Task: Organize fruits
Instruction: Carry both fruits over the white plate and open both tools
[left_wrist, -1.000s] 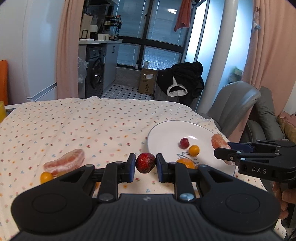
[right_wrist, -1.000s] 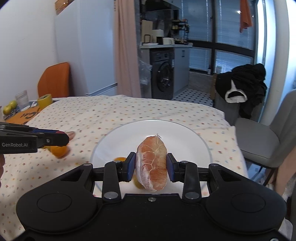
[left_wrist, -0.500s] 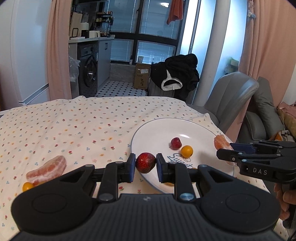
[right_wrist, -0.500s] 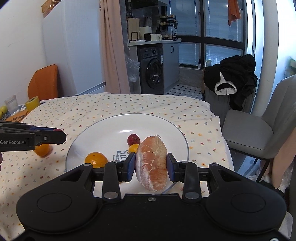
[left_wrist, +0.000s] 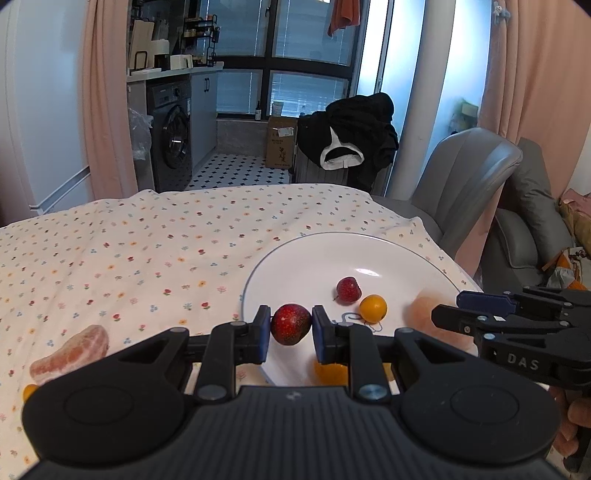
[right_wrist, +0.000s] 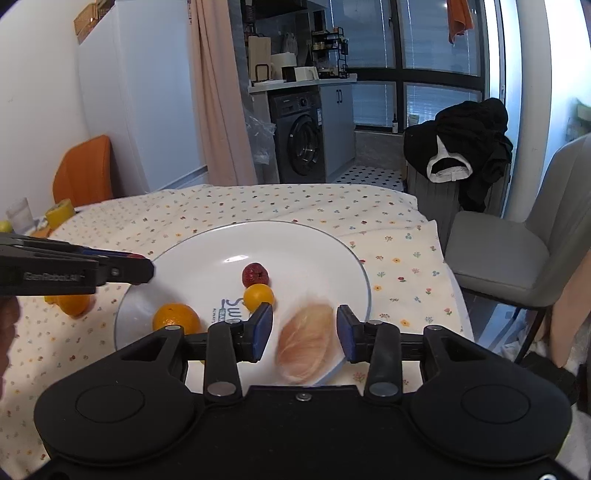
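Left tool (left_wrist: 287, 328) grips a red fruit (left_wrist: 290, 324); right tool (right_wrist: 304, 330) gapes around a blurred segment (right_wrist: 305, 341) over the plate (right_wrist: 207, 251); only the left view shows another segment (left_wrist: 70, 354) on the surface (left_wrist: 147, 258).

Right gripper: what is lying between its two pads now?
A peeled pomelo segment, blurred, lies free between the open pads over the plate edge, in the right wrist view.

"DAS" on right gripper (left_wrist: 480, 314); "GenRobot.AI" on left gripper (right_wrist: 140, 267)
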